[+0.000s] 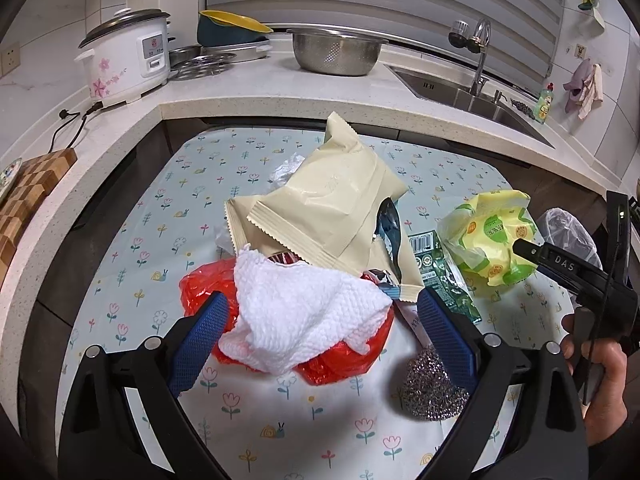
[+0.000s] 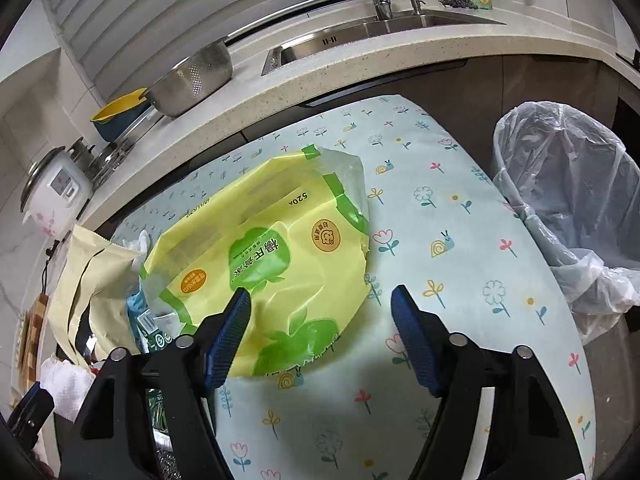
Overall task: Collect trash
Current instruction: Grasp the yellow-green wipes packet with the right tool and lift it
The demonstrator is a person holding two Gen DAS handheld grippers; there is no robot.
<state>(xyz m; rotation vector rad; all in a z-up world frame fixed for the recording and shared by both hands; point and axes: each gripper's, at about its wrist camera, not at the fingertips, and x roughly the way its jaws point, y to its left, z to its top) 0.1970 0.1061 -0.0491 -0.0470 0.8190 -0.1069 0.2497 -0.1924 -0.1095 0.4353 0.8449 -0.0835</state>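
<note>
On the flowered table (image 1: 132, 248) lies a trash pile: a white paper towel (image 1: 304, 312) over a red plastic bag (image 1: 344, 364), a beige wrapper (image 1: 332, 204), a green packet (image 1: 444, 268), a steel scourer (image 1: 428, 388) and a yellow-green bag (image 1: 492, 236). My left gripper (image 1: 320, 320) is open, its blue fingers on either side of the towel and red bag. My right gripper (image 2: 320, 308) is open just above the yellow-green bag (image 2: 276, 252), whose near right part lies between the fingers. The lined trash bin (image 2: 568, 208) stands right of the table.
The counter behind holds a rice cooker (image 1: 128, 56), a steel colander (image 1: 336, 52), stacked bowls (image 1: 232, 28) and a sink with tap (image 1: 476, 92). A cutting board (image 1: 28, 196) lies at the left. The right hand and its gripper show at the right edge of the left wrist view (image 1: 580, 276).
</note>
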